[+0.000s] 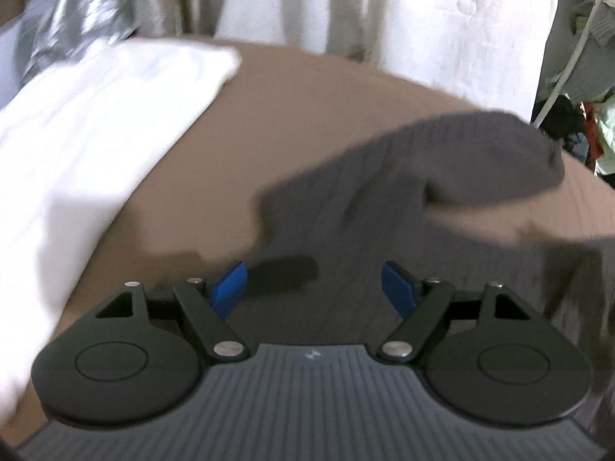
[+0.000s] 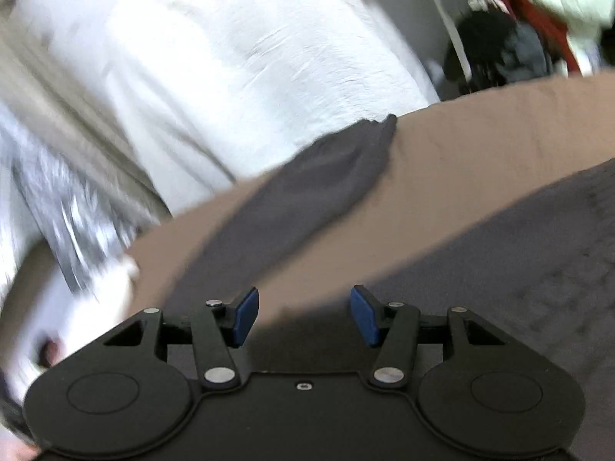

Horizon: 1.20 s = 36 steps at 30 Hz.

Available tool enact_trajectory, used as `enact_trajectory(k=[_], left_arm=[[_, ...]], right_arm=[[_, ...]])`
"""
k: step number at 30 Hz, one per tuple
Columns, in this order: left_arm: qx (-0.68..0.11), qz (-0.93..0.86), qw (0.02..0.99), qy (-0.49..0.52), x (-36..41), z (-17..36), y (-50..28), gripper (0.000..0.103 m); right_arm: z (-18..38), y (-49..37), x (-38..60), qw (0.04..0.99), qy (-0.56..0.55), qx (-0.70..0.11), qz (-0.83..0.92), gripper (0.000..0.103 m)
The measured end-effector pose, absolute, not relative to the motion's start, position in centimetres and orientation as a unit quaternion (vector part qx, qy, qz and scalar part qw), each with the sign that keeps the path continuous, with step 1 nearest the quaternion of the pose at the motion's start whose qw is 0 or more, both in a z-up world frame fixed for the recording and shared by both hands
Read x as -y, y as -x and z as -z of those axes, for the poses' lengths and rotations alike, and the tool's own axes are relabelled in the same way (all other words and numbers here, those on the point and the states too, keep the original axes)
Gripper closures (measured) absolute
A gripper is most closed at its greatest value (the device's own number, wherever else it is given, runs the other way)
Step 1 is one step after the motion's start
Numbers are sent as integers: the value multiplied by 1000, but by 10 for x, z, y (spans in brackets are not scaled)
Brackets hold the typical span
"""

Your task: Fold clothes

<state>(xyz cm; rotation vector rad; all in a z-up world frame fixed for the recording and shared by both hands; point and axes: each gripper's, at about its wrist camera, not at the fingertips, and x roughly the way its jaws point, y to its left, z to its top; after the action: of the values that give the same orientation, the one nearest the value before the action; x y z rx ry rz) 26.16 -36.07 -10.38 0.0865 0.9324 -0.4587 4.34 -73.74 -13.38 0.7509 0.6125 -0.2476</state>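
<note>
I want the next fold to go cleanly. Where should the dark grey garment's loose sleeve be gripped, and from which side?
Probably at the cuff end of the sleeve, where it lies flat and alone on the brown surface. Come from above with the open right gripper, jaws across its narrow width.

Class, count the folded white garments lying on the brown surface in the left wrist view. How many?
1. The folded white garment lies at the left of the brown surface, apart from the grey garment. Others may be outside the frame.
</note>
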Motion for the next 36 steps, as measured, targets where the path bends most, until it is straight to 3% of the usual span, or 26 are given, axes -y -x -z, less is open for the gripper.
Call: enact_trajectory(k=[4,5,6,10,17,19,21,22,23,30,32,36], left_arm=[[-424,239,871,-60,419,92,-306,21],[-418,259,870,-47,430,92,-317,9],[-416,277,866,-32,442,94,-330,5],[-413,276,868,-14,485,110,-367,5],[-447,281,823,-211,561,166,-379,4],[-453,277,824,-196,564,175,-374,14],[-460,291,823,-165,561,174,-366,63],[-456,299,821,-168,562,169,-361,81],[-450,305,820,-179,565,163,-352,91],[-266,396,841,-253,523,100,-198,92],[-269,426,827,-249,495,97,-149,91],[-358,439,802,-188,429,121,-100,90]], right_arm=[[106,-115,737,868,-353,-330,114,38],[103,-130,735,866,-348,-339,123,38],[102,-142,734,862,-345,-346,134,38],[102,-166,729,867,-332,-344,141,38],[127,-144,718,874,-342,-334,81,38],[133,-129,706,884,-325,-330,71,38],[142,-115,697,891,-304,-330,70,38],[148,-108,693,896,-291,-328,72,38],[151,-104,693,898,-284,-327,75,38],[160,-80,715,889,-341,-301,59,38],[160,-63,724,875,-394,-277,48,38],[166,-21,726,839,-479,-251,56,38]])
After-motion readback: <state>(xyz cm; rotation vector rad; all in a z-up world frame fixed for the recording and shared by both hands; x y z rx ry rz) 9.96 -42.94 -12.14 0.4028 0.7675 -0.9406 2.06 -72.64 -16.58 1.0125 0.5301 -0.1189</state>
